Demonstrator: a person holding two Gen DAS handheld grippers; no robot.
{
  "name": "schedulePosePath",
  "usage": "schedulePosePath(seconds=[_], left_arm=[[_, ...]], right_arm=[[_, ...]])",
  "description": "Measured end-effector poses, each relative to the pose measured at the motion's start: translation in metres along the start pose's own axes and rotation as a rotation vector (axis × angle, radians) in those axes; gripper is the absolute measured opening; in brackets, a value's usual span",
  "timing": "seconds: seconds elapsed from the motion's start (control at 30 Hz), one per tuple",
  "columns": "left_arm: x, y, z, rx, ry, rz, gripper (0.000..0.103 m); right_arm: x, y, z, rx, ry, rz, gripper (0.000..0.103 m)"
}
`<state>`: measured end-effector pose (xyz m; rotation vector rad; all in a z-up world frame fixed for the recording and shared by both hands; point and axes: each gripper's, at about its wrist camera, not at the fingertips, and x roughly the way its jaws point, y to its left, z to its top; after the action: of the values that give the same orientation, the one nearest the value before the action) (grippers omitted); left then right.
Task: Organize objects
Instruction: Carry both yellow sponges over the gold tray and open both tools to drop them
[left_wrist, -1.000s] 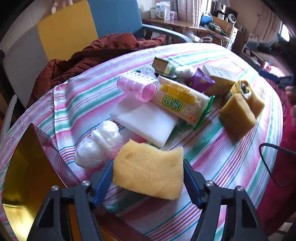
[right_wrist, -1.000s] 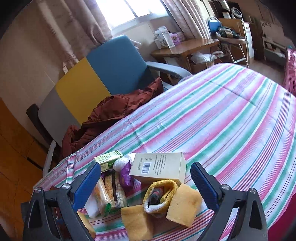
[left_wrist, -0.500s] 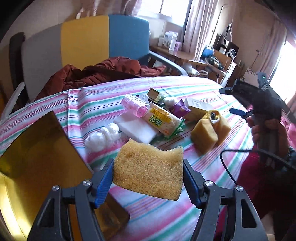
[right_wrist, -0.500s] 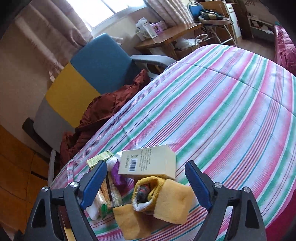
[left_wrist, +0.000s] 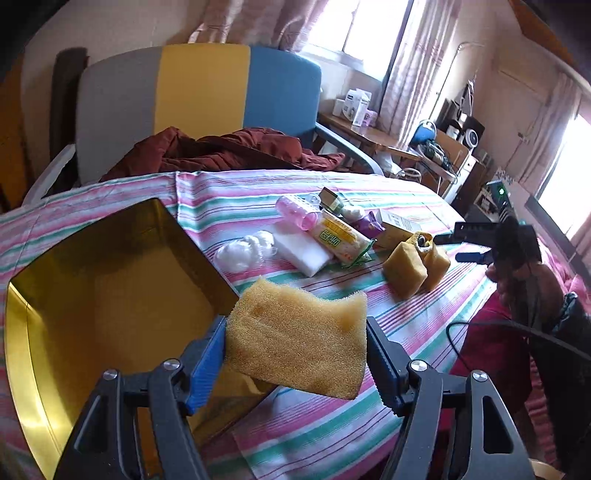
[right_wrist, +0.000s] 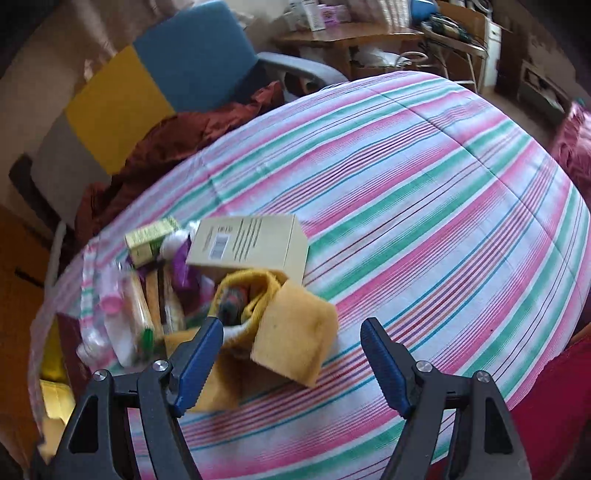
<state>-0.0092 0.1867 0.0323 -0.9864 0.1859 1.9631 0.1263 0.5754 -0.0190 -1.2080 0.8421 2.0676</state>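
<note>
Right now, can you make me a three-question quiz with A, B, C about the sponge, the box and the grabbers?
1. Where is the gold box?
A. on the chair
B. on the striped tablecloth, left of the held sponge
C. on the floor

2. What colour are the gripper pads?
A. blue
B. red
C. white

3. What is the left gripper doing?
A. hanging empty
B. gripping a pink bottle
C. gripping a yellow sponge

Answers: 1 B, the open box sits on the striped tablecloth beside the sponge. 2 A, the pads show blue in both wrist views. 3 C, both pads press the sponge's sides and it hangs clear of the cloth.
</note>
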Motion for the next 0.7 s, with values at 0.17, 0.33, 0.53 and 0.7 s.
schedulePosePath(seconds=[0.17, 0.33, 0.53, 0.7], left_arm=[[-0.014, 0.012, -0.010, -0.029, -0.015, 0.012, 0.072], [-0.030, 0.041, -0.021, -0.104, -0.038, 0.057, 0.072], [-0.058, 0.087, -0.047, -0.192, -0.042, 0.182, 0.073], [-0.079, 0.124, -0.074, -0.256, -0.036, 0.314, 0.073]], right_arm=[[0.001, -0.004, -0.011, -0.027, 0.001, -0.049, 0.036], [-0.045, -0.008, -0.015, -0.023, -0.133, -0.037, 0.036], [-0.090, 0.058, -0.019, -0.165, -0.234, 0.112, 0.036], [-0.097, 0.159, -0.045, -0.373, -0.234, 0.313, 0.036]])
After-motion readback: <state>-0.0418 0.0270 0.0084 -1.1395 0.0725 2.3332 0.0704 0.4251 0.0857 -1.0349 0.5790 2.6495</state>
